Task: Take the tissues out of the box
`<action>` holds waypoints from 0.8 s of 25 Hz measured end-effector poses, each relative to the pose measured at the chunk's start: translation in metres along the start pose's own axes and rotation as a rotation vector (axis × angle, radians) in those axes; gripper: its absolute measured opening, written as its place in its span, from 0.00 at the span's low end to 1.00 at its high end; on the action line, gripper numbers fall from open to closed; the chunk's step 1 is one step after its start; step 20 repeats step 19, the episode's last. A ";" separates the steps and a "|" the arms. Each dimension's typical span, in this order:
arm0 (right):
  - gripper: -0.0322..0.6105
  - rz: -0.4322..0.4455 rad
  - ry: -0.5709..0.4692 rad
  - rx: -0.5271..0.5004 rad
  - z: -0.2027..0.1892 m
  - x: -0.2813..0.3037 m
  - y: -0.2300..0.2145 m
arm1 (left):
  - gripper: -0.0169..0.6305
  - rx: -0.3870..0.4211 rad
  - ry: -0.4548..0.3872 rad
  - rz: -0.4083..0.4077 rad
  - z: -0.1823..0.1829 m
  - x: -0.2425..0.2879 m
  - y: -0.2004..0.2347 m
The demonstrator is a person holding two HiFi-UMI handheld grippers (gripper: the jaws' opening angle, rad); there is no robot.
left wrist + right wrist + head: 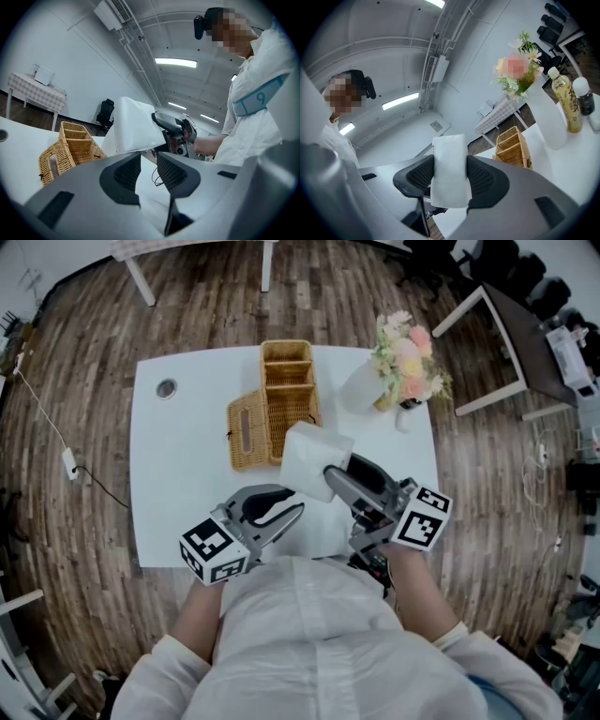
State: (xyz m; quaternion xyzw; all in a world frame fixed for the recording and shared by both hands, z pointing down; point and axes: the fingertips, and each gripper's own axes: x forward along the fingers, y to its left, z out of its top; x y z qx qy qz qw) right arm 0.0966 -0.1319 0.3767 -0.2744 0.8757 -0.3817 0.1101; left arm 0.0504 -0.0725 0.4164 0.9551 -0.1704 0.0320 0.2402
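Note:
A white tissue pack is lifted off the table, just in front of the open wicker box. My right gripper is shut on it, the pads pressing both sides of the tissue pack, which stands upright between them. My left gripper hovers low at the table's near edge, open, with nothing between its jaws. In the left gripper view the tissue pack hangs ahead of my left gripper, with the wicker box to its left. The wicker box also shows behind the right jaw.
The box's wicker lid lies flat to the left of it. A vase of flowers stands at the white table's far right, with a tea bottle and a dark bottle beside it. A small round disc sits far left.

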 end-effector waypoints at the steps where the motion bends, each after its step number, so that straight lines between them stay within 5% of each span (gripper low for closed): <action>1: 0.41 0.000 0.000 0.000 0.000 0.000 0.000 | 0.18 0.001 0.000 -0.001 0.000 0.000 0.000; 20: 0.41 0.006 -0.003 0.000 0.001 -0.001 -0.002 | 0.18 -0.003 0.002 -0.004 -0.002 0.002 0.002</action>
